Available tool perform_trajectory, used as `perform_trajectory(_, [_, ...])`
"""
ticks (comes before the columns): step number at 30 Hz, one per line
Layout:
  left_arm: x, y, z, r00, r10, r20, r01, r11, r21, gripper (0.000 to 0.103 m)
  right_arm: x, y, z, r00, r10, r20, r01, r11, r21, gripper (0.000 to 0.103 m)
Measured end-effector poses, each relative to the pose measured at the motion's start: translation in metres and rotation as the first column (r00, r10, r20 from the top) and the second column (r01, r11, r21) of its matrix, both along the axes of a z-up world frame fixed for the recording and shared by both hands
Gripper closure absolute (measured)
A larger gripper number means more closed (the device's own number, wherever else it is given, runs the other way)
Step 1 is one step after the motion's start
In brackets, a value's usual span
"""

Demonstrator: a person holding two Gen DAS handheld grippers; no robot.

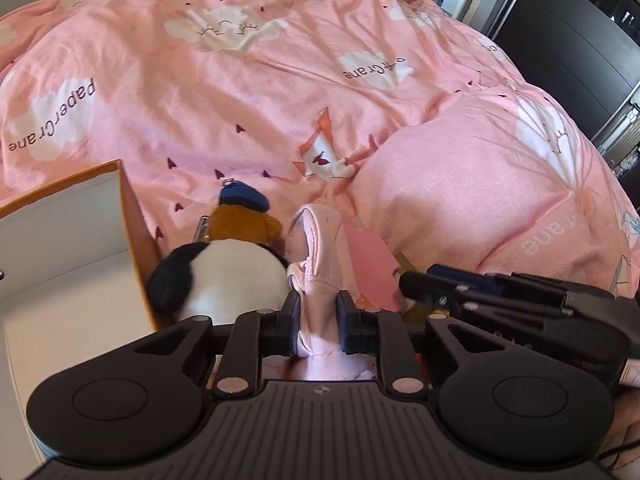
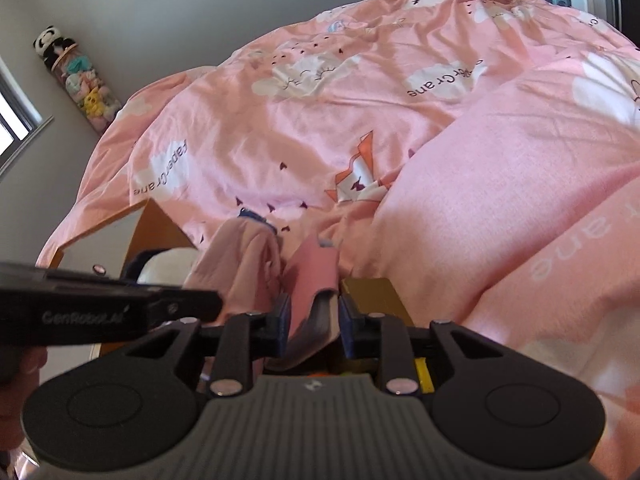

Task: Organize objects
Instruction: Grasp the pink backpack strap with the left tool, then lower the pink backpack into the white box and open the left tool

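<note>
The left tongs (image 1: 318, 322) are pinched on a pale pink soft fabric item (image 1: 320, 248), which stands up between the blue pads and rises in front of them; just left of it sits a round black-and-white panda plush (image 1: 224, 280), and behind that a small brown plush bear with a blue cap (image 1: 242, 216); all of these crowd against the orange-edged open cardboard box with a white inside (image 1: 80, 240), which lies on the bed.

The right tongs (image 2: 313, 322) are closed on a pink-covered book or notebook (image 2: 314, 276), its grey page edges showing between the pads; the book tilts up and away; beside it on the right lies a flat gold-coloured box (image 2: 376, 292); something yellow (image 2: 423, 374) shows under the right finger, too hidden to tell what.

The two tongs work side by side, close together; everything rests on the pink cloud-print duvet (image 1: 280, 80) covering the bed; in the right view a tall clear tube of plush toys (image 2: 78, 80) stands against the grey wall.
</note>
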State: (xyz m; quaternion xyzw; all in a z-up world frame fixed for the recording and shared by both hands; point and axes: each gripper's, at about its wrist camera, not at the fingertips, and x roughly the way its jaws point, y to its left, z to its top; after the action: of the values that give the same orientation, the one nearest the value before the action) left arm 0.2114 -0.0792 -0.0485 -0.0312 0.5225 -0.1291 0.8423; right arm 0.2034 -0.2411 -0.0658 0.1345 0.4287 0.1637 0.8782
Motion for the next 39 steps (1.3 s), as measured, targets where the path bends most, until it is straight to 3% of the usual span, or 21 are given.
perform_trajectory(6, [-0.001,0.004,-0.001,1.0,0.007,0.0,-0.007,1.0,-0.016,0.081,0.033,0.003,-0.016,0.998,0.006,-0.062,-0.003,0.999,0.042,0.07])
perform_trajectory(12, [0.002,-0.001,-0.003,1.0,0.003,0.001,-0.003,1.0,0.004,0.079,0.052,0.014,-0.026,0.998,0.032,-0.061,-0.032,0.999,0.003,0.07])
perform_trajectory(16, [0.001,-0.008,-0.004,1.0,-0.014,0.013,0.014,0.999,0.034,0.07,0.05,0.018,-0.025,0.995,0.075,-0.063,-0.074,0.997,0.018,0.072])
perform_trajectory(20, [0.0,-0.008,-0.006,1.0,-0.023,0.017,0.023,0.999,0.032,0.069,0.037,0.018,-0.014,0.994,0.097,-0.047,-0.096,0.995,0.016,0.082])
perform_trajectory(25, [-0.001,-0.008,-0.008,1.0,-0.022,0.012,0.022,1.0,0.018,0.068,0.034,0.014,-0.016,0.994,0.083,-0.069,-0.079,0.995,0.056,0.079])
perform_trajectory(28, [-0.001,-0.007,-0.01,1.0,-0.015,-0.011,0.016,1.0,0.003,0.061,0.041,0.011,-0.03,0.991,0.054,-0.125,-0.043,0.996,0.082,0.074])
perform_trajectory(32, [0.0,-0.005,-0.018,0.999,-0.007,-0.038,0.006,1.0,-0.03,0.05,0.04,0.002,-0.04,0.983,0.031,-0.181,-0.002,0.987,0.159,0.078])
perform_trajectory(36, [-0.003,-0.009,-0.018,0.999,-0.016,-0.032,0.016,1.0,-0.025,0.055,0.032,-0.004,-0.039,0.983,0.011,-0.185,0.026,0.98,0.197,0.081])
perform_trajectory(37, [-0.004,-0.009,-0.017,0.999,-0.024,-0.034,0.022,0.999,-0.041,0.07,0.03,-0.005,-0.036,0.984,0.007,-0.176,0.028,0.98,0.199,0.082])
perform_trajectory(39, [-0.007,-0.008,-0.014,0.999,-0.033,-0.022,0.031,0.997,-0.075,0.076,0.022,-0.005,-0.025,0.99,-0.006,-0.139,0.03,0.984,0.174,0.084])
